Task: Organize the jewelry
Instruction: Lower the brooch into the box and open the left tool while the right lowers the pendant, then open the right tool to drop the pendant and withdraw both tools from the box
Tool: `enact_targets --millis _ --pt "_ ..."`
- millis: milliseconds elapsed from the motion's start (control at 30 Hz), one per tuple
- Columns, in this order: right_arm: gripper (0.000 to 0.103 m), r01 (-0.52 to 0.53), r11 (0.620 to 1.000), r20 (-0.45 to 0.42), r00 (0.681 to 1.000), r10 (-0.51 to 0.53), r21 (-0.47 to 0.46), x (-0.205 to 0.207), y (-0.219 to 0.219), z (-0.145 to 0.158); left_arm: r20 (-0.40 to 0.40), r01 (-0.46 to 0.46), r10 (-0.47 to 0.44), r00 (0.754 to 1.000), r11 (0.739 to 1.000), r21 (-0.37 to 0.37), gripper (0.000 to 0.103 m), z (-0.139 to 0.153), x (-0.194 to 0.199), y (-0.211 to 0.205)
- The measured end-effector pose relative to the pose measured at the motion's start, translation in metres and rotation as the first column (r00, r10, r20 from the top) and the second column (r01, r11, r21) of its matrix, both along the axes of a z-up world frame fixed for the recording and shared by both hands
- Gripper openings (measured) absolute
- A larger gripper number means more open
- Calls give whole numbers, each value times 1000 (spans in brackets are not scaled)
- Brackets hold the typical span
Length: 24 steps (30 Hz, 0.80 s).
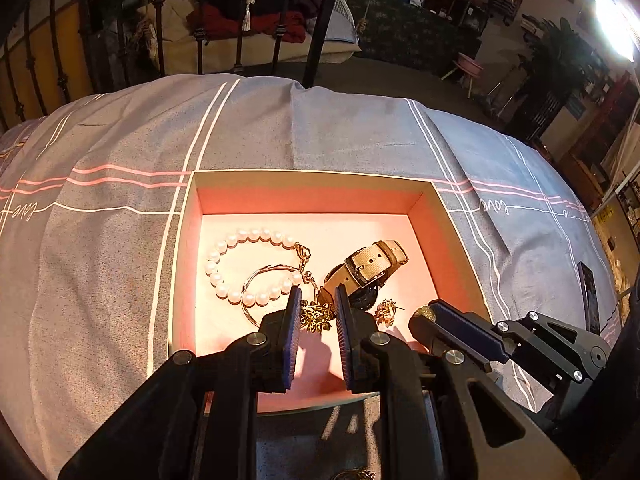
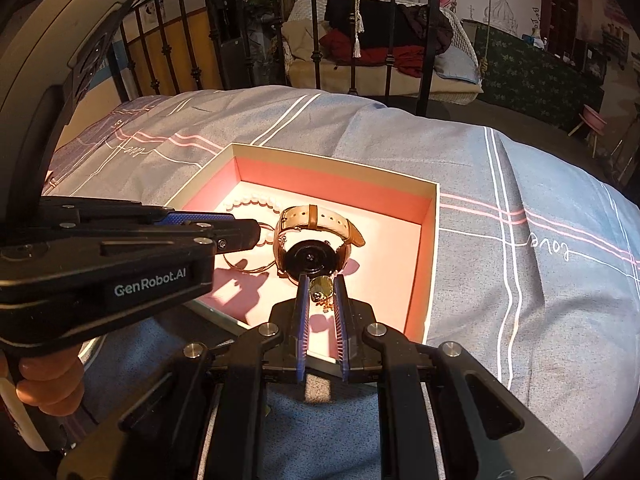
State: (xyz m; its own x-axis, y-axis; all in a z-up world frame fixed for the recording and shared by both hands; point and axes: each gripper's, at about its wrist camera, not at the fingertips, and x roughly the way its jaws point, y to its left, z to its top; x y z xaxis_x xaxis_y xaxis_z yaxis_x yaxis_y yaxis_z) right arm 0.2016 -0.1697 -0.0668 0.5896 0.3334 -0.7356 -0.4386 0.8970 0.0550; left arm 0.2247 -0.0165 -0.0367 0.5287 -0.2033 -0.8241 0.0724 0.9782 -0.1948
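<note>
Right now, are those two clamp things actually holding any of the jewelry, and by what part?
The right gripper pinches a small gold earring by its round glittery head. The left gripper holds nothing; its jaws stand open above the box.

Bed with black wrought-iron footboard (image 1: 320, 20), covered by a grey-blue cotton duvet (image 1: 120, 240) crossed by white and pink stripes and printed with small cursive "love" script. Directly on the duvet: one open rectangular cardboard box (image 1: 308, 198), cream outside, salmon-pink lined, sitting flat near the middle; one dark, flat, narrow rectangular object (image 1: 589, 296), identity unclear, lying toward the bed's right side, apart from the box
</note>
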Motion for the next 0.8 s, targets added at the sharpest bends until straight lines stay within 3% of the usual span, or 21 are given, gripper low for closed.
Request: enact_targets --millis 667,733,800 --pt "13 -16 1000 -10 1000 16 -24 1 6 -7 -5 -1 1 1000 1000 17 17 -4 6 -6" --pt "13 -16 1000 -8 1000 16 -25 0 6 -6 -3 2 -2 1000 1000 21 19 -3 4 -6" --pt "13 -16 1000 -6 1000 16 -22 -1 6 -5 -1 5 -5 1000 1000 26 30 -1 3 -7"
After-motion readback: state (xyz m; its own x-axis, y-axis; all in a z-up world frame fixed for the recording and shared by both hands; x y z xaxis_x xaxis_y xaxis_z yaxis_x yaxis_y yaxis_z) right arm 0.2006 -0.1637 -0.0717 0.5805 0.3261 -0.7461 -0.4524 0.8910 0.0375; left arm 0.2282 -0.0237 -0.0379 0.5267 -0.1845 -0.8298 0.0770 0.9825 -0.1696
